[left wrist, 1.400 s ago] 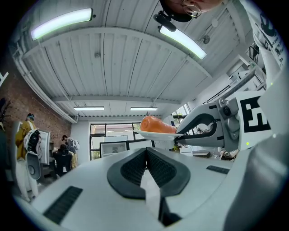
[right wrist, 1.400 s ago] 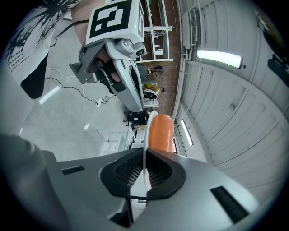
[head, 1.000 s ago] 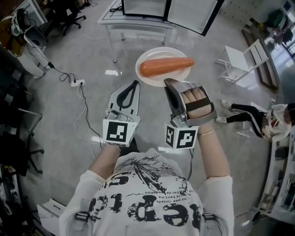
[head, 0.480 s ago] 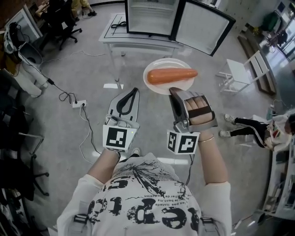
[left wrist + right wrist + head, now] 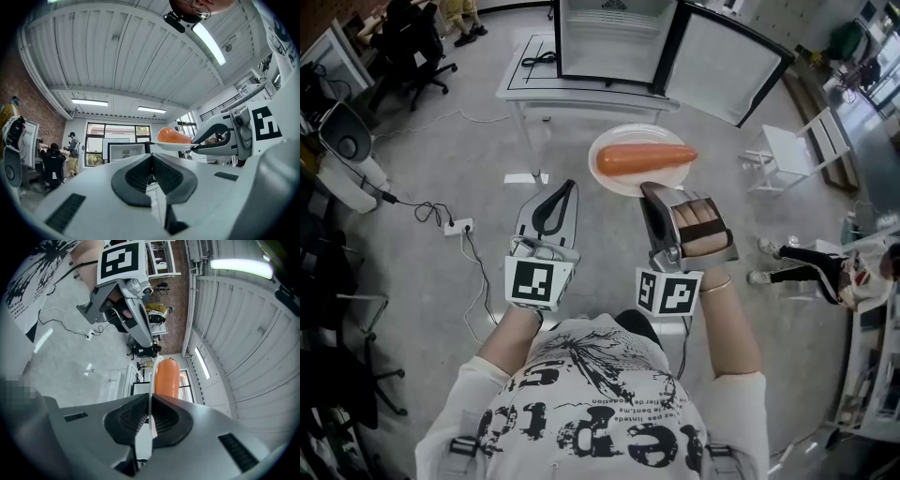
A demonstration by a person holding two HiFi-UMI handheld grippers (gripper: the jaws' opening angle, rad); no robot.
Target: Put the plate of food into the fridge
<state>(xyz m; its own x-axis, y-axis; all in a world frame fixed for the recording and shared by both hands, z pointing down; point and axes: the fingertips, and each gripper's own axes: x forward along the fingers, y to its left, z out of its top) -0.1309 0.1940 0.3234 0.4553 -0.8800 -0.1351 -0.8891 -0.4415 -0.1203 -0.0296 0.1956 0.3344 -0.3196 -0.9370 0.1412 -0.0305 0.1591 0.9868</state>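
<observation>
A white plate [image 5: 617, 178] carries one large orange carrot [image 5: 645, 157] and hangs in the air in front of me. My right gripper [image 5: 647, 190] is shut on the plate's near rim; in the right gripper view the thin rim [image 5: 151, 394] runs between the pads, with the carrot [image 5: 167, 378] beyond. My left gripper [image 5: 559, 197] is shut and holds nothing, level beside the right one. From the left gripper view the plate [image 5: 174, 146] and carrot [image 5: 173, 136] show to the right. Ahead, the small fridge [image 5: 614, 37] stands on a white table [image 5: 525, 80], its door [image 5: 724, 58] swung open to the right.
A white folding chair [image 5: 787, 150] stands at the right, near a person's legs [image 5: 797, 258] on the floor. Cables and a power strip [image 5: 455, 226] lie on the left. Office chairs [image 5: 417, 52] with seated people are at the far left.
Both grippers and the plate have moved toward the fridge. The fridge, its open door and the table have come further into view at the top.
</observation>
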